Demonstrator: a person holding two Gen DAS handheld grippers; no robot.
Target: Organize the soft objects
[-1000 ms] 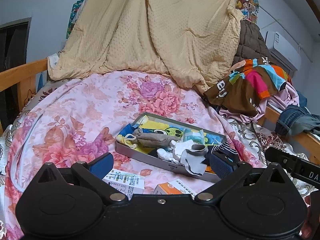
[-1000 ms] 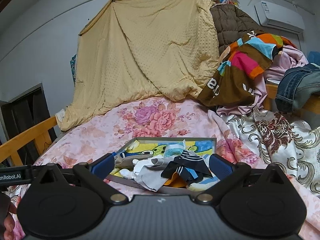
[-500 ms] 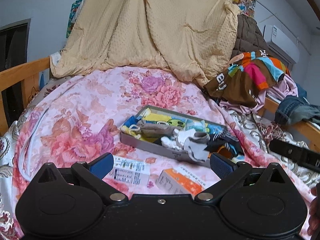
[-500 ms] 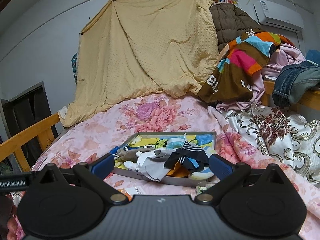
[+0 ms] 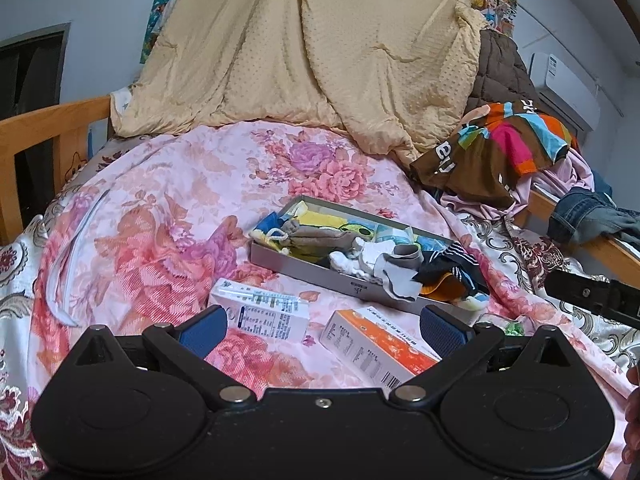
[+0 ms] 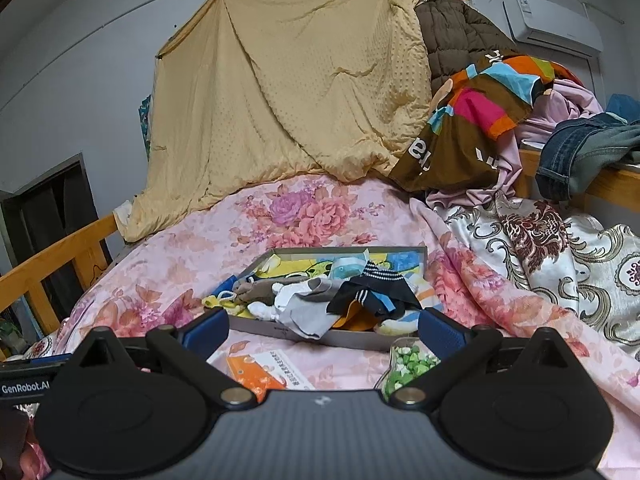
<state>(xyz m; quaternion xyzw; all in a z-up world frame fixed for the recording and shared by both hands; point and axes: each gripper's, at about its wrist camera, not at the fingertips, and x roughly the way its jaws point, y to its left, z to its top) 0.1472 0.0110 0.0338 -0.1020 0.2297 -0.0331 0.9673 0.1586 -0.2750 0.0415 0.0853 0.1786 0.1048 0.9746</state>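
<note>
A shallow grey box [image 5: 308, 272] [image 6: 352, 336] lies on the floral bedspread, filled with socks and small soft items: a brown one [image 5: 320, 236], a white-and-grey one [image 5: 394, 270] [image 6: 304, 308] and a dark striped one [image 5: 448, 264] [image 6: 372, 292] hanging over the box rim. My left gripper [image 5: 322, 326] is open, held back from the box, above two cartons. My right gripper [image 6: 322, 328] is open too, just short of the box's near wall. Nothing is between either pair of fingers.
A white carton [image 5: 260, 312] and an orange carton [image 5: 380, 344] [image 6: 260, 372] lie in front of the box, with a bag of green pieces [image 6: 404, 368] beside them. Piled clothes [image 5: 500, 148] and jeans [image 6: 580, 148] crowd the right. A beige blanket [image 5: 312, 52] hangs behind. A wooden rail [image 5: 40, 128] runs along the left.
Both grippers have pulled back from the box, so the cartons and the green bag have come into view in front of it. Both stay open.
</note>
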